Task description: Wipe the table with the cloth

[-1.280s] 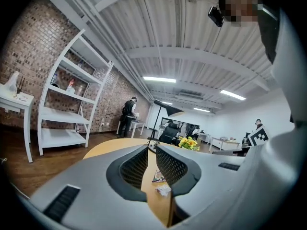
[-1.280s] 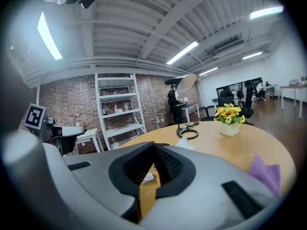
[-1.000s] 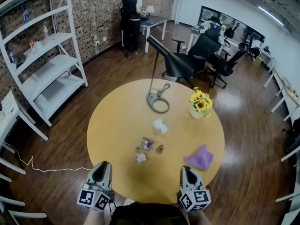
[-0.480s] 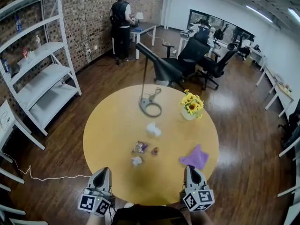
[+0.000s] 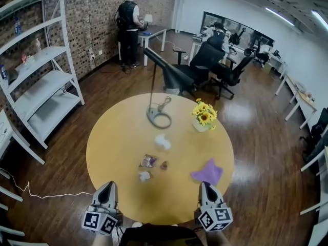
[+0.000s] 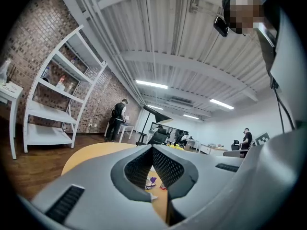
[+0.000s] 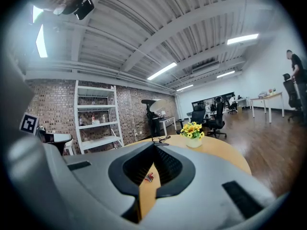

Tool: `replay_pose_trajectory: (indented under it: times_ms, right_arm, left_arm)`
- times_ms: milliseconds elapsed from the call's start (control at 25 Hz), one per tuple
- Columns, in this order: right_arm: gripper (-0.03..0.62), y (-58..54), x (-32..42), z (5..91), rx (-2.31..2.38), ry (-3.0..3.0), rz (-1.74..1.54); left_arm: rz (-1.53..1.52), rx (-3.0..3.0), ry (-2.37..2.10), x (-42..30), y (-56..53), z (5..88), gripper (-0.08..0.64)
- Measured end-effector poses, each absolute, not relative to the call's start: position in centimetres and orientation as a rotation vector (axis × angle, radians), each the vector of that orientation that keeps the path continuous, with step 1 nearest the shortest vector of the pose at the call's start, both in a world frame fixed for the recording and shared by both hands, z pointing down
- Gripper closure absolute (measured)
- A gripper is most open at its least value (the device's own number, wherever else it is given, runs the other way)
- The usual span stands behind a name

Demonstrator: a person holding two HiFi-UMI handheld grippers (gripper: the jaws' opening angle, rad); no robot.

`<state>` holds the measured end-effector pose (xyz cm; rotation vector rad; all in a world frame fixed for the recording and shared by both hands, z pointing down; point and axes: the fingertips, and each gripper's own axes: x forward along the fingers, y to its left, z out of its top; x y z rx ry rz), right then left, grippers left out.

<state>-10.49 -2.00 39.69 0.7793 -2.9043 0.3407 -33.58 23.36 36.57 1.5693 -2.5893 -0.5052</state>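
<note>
Near the right edge of the round yellow table (image 5: 118,137) lies the purple cloth (image 5: 207,172), crumpled and untouched. At the table's near edge hover the left gripper (image 5: 109,184) and the right gripper (image 5: 205,185), each with its jaws closed together on nothing. The right gripper is just short of the cloth. Toward the table's middle lie a white tissue (image 5: 162,142), a snack wrapper (image 5: 148,161) and a small paper wad (image 5: 144,176). Toward the far edge stand a desk lamp (image 5: 152,111) and a pot of yellow flowers (image 5: 204,116).
</note>
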Motion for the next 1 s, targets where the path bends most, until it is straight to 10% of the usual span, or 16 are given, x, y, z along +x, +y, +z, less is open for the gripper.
replay_pose_trajectory:
  times_ms: [680, 1000]
  right_arm:
    - [0.589, -1.1, -14.5, 41.3, 0.613, -2.869, 0.382]
    - [0.388, 4.2, -22.7, 49.0, 0.237, -2.630, 0.359]
  left_arm:
    - [-0.509, 1.513, -2.595, -34.8, 24.1, 37.6, 0.501]
    - [-0.425, 1.505, -2.538, -35.4, 24.4, 39.3, 0.428]
